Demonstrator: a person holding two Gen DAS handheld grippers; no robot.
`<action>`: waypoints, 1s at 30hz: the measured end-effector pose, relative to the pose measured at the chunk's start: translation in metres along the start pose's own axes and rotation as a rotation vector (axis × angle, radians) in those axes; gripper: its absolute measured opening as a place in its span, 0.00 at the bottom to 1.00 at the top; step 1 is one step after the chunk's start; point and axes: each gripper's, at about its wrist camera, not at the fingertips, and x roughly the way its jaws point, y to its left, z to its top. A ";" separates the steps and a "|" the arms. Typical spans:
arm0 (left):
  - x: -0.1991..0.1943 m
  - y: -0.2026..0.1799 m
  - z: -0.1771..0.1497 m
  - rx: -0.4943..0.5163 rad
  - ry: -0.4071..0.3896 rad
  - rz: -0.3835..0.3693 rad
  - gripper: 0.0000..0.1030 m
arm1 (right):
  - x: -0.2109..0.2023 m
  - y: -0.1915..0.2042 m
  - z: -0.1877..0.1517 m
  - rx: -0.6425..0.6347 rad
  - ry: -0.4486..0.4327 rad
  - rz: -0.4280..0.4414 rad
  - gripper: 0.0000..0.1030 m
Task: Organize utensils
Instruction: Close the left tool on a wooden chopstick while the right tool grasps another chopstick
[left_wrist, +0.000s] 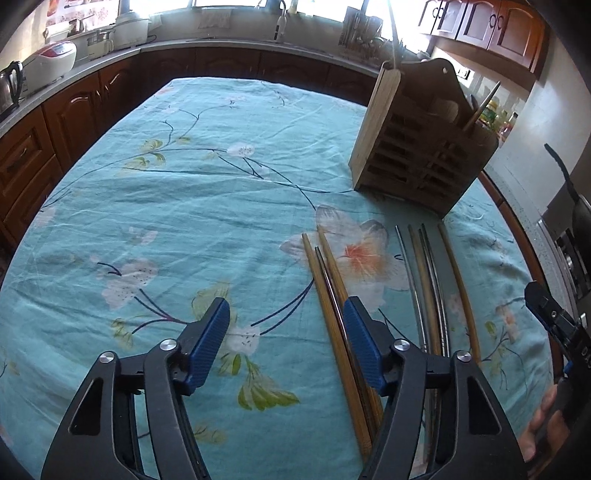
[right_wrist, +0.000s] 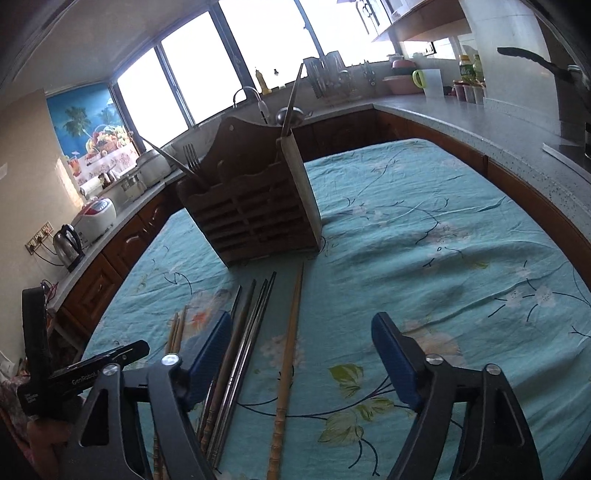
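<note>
A wooden utensil holder (left_wrist: 417, 147) stands on the table's teal floral cloth (left_wrist: 184, 206); it also shows in the right wrist view (right_wrist: 255, 206) with a fork (right_wrist: 191, 157) and other utensils in it. Several chopsticks lie on the cloth: a wooden group (left_wrist: 325, 295) and a mixed wood and metal group (left_wrist: 428, 280), the latter also visible in the right wrist view (right_wrist: 243, 332), plus a single wooden chopstick (right_wrist: 290, 339). My left gripper (left_wrist: 286, 321) is open above the cloth, its right finger over the wooden group. My right gripper (right_wrist: 301, 339) is open, straddling the single chopstick.
Kitchen counters ring the table: a rice cooker (left_wrist: 50, 61) and kettle (left_wrist: 9, 86) at the left, a sink tap (right_wrist: 245, 94) and dish rack (right_wrist: 328, 79) at the back, a jug (right_wrist: 430, 83) and bottles on the right. The right gripper's body shows in the left wrist view (left_wrist: 554, 317).
</note>
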 end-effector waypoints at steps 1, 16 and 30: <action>0.004 -0.001 0.001 0.002 0.009 0.000 0.56 | 0.004 0.001 0.000 -0.003 0.012 -0.004 0.67; 0.027 -0.010 0.018 0.084 0.029 0.042 0.39 | 0.064 0.003 0.014 -0.035 0.136 -0.028 0.30; 0.042 -0.026 0.030 0.195 0.040 0.083 0.14 | 0.112 0.018 0.028 -0.115 0.205 -0.090 0.19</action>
